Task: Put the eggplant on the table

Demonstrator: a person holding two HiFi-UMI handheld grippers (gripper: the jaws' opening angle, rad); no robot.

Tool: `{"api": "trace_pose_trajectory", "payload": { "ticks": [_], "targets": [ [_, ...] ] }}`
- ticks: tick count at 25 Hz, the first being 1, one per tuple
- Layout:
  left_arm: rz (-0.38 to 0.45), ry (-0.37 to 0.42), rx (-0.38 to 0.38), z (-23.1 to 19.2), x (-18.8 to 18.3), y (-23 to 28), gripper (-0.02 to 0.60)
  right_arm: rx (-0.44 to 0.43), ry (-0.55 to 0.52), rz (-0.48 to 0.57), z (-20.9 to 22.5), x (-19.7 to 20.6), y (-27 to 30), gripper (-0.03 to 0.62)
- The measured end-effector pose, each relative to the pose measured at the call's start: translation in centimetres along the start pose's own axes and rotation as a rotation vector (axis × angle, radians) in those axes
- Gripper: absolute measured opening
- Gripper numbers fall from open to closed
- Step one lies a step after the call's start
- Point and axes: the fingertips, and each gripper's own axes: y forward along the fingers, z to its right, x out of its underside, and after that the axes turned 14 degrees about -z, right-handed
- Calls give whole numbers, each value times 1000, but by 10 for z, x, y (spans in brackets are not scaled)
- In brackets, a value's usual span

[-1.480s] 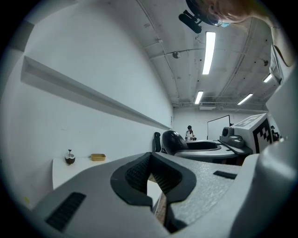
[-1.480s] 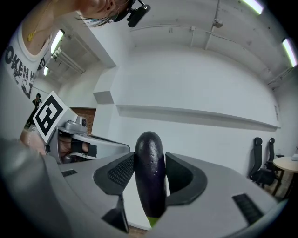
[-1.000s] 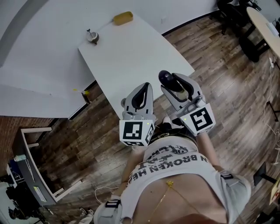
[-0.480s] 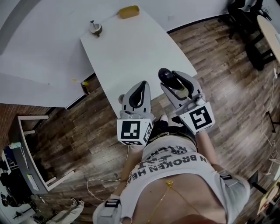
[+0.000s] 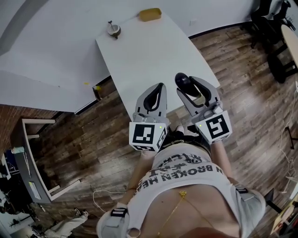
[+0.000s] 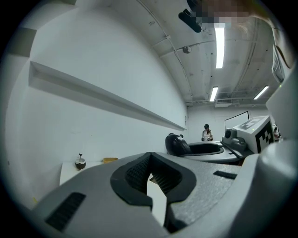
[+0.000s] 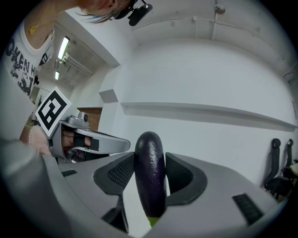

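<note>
Eggplant (image 7: 150, 176) sits clamped in the right gripper (image 5: 191, 87), above the near end of the white table (image 5: 153, 51). The left gripper (image 6: 150, 160) beside it is closed on nothing. It looks like the carry; next it needs lowering onto bare tabletop, then a release.

Wood floor (image 5: 70, 135), white wall (image 5: 46, 42), perhaps chairs (image 5: 265, 14)

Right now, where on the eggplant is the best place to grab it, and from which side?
Around its middle, squeezing from the two long sides, the way the right hand-held gripper does. The eggplant is long and rounded, so pads pressed across its narrow width probably hold it steadiest, with the dark tip poking out in front.
</note>
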Motion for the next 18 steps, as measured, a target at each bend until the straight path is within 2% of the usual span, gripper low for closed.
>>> {"api": "trace_pose_trajectory", "payload": {
  "ticks": [7,12,18],
  "targets": [
    [11,-11,-2,-53,-5,3,-2,-7,-16,-22,-12,-15,52,207],
    [21,-15,-34,-78,0,0,-2,-29,-36,-18,-22,-20,75,207],
    [-5,-31,-76,-104,7,4,-2,-64,-51,-15,-24,-24,100,207]
  ]
}}
